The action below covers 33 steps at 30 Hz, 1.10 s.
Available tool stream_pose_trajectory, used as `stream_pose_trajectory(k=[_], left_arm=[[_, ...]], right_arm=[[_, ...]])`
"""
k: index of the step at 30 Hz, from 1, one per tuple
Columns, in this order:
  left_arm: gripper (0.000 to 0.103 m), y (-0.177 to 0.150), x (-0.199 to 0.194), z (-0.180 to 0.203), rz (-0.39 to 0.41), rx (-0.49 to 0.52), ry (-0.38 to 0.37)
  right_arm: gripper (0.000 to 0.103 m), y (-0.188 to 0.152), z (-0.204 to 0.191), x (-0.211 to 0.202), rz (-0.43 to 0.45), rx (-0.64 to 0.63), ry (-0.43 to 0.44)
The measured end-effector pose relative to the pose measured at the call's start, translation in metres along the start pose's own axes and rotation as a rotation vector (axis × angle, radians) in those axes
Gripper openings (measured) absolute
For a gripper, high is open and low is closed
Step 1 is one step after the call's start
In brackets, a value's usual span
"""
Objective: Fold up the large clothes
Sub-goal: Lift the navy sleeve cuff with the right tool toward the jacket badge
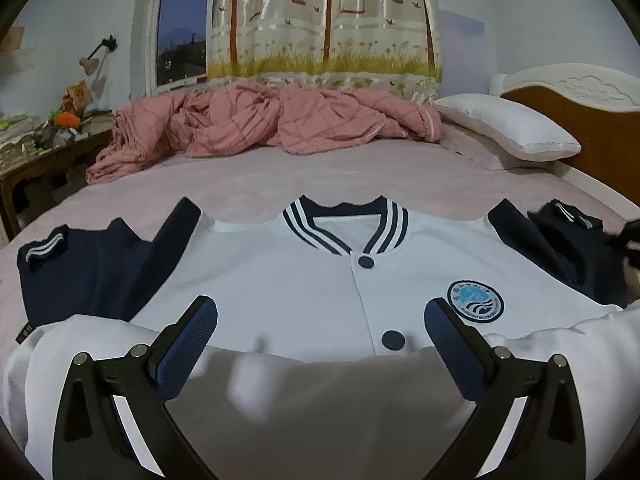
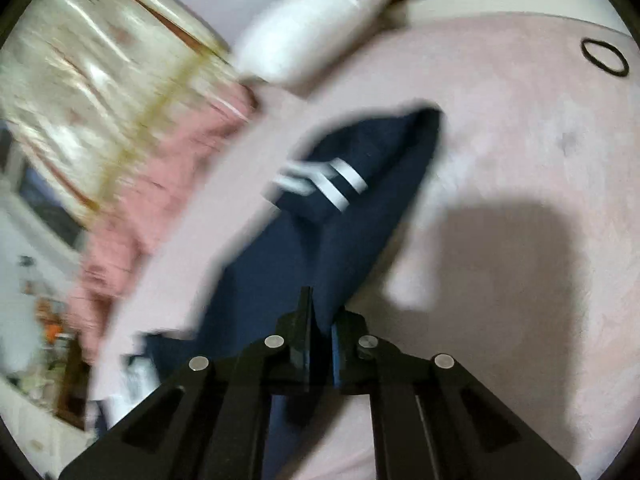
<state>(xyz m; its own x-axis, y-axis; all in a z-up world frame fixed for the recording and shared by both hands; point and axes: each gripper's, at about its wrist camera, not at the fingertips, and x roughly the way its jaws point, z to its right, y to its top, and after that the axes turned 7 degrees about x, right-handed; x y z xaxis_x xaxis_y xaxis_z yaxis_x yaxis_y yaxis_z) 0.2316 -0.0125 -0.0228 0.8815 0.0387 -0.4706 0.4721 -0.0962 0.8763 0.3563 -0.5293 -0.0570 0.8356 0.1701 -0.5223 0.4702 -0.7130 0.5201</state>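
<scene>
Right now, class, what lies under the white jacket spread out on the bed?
The jacket rests on the pink sheet, which shows all around it. Whatever lies beneath its body is covered.

A home bedroom, seen from low over a wide bed (image 1: pixel 320 172) covered in a pale pink sheet, with a crumpled pink checked quilt (image 1: pixel 264 120) heaped at its far side and a white pillow (image 1: pixel 508 124) against a carved white and brown headboard (image 1: pixel 576 96). Behind the bed a window (image 1: pixel 182 36) shows dark blue sky, half covered by a shiny curtain (image 1: pixel 332 20) printed with trees and birdcages. To one side stands a cluttered wooden bedside table (image 1: pixel 44 152), with a small lamp (image 1: pixel 94 58) fixed to the pale wall.
</scene>
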Motion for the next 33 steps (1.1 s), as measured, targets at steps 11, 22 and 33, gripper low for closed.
stream_pose_trajectory(k=[11,22,33], left_arm=[[0.103,0.002,-0.004,0.013,0.033,0.079,0.026],[0.103,0.001,-0.011,0.033,0.069,0.184,0.022],[0.103,0.0,-0.006,0.031,0.046,0.172,0.008]], right_arm=[[0.009,-0.104,-0.09,-0.105,-0.167,-0.519,-0.011],[0.052,-0.07,-0.084,-0.081,-0.064,-0.591,-0.377],[0.101,-0.076,-0.086,0.005,-0.183,-0.772,-0.536]])
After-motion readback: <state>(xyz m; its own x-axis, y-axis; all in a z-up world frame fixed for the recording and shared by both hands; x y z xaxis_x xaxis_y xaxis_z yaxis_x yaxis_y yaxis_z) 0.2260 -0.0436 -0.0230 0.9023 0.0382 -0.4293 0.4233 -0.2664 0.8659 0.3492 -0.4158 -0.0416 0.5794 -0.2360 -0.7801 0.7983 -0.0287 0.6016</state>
